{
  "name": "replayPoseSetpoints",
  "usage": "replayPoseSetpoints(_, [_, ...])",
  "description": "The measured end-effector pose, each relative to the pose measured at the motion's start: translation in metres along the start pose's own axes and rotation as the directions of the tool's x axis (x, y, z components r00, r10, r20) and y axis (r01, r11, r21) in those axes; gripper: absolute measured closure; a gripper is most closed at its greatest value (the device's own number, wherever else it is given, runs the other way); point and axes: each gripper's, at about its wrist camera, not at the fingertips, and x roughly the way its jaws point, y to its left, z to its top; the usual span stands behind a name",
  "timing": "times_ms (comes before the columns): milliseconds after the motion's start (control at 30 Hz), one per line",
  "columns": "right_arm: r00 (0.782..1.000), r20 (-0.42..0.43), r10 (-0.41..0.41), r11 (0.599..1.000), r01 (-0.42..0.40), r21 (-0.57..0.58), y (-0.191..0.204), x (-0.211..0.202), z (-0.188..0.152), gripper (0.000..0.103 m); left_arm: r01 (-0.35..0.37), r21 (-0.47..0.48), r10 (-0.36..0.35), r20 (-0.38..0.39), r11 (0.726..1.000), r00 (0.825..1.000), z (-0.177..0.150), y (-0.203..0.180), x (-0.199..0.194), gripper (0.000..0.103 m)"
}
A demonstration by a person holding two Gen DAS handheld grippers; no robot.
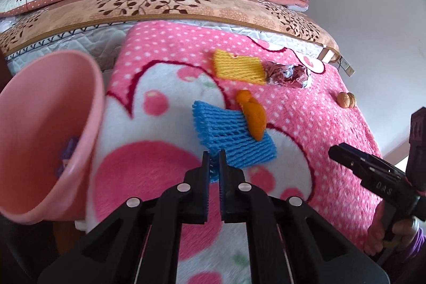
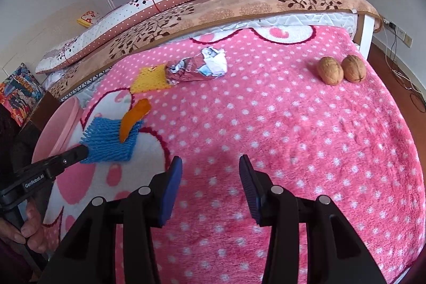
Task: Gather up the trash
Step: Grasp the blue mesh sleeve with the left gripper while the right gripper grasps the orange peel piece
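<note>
A pink polka-dot blanket (image 2: pixel 293 137) covers the surface beside a bed (image 2: pixel 239 4). My left tongs (image 1: pixel 214 155) are clamped on the near edge of the blue foam net (image 1: pixel 234 140). An orange peel (image 1: pixel 253 116) lies across the net's far corner. Beyond the net sit a yellow foam net (image 1: pixel 239 68) and a crumpled wrapper (image 1: pixel 289 73). A pink bin (image 1: pixel 48 129) stands left of the net. My right tongs (image 2: pixel 210 167) hover half open, empty, right of the net.
</note>
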Motion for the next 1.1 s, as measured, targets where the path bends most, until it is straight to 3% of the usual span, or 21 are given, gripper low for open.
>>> replayPoseSetpoints(267, [0.988,-0.064,0.142,0.983,-0.149,-0.109,0.072,0.016,0.016,0.059,0.016,-0.034,-0.016,-0.007,0.999,1.000,-0.024,0.018,-0.022,0.098])
replayPoseSetpoints(467, [0.987,-0.109,0.118,0.980,-0.133,-0.147,0.111,0.045,0.018,0.059,0.056,-0.047,-0.056,0.000,0.997,0.998,-0.036,0.023,-0.031,0.098])
replayPoseSetpoints(600, [0.988,-0.126,0.083,0.983,-0.102,-0.152,0.119,0.063,0.020,0.060,0.095,-0.022,-0.095,0.001,0.995,0.995,-0.039,0.022,-0.035,0.098])
replayPoseSetpoints(833, [0.990,-0.131,0.051,0.986,-0.070,-0.151,0.115,0.070,0.020,0.087,0.156,0.057,-0.153,-0.049,0.986,0.987,-0.046,0.018,-0.042,0.093])
replayPoseSetpoints(1100, [0.993,-0.091,0.073,0.986,-0.086,-0.146,0.090,0.036,0.011,0.091,0.157,0.107,-0.151,-0.066,0.982,0.986,-0.052,0.027,-0.058,0.093])
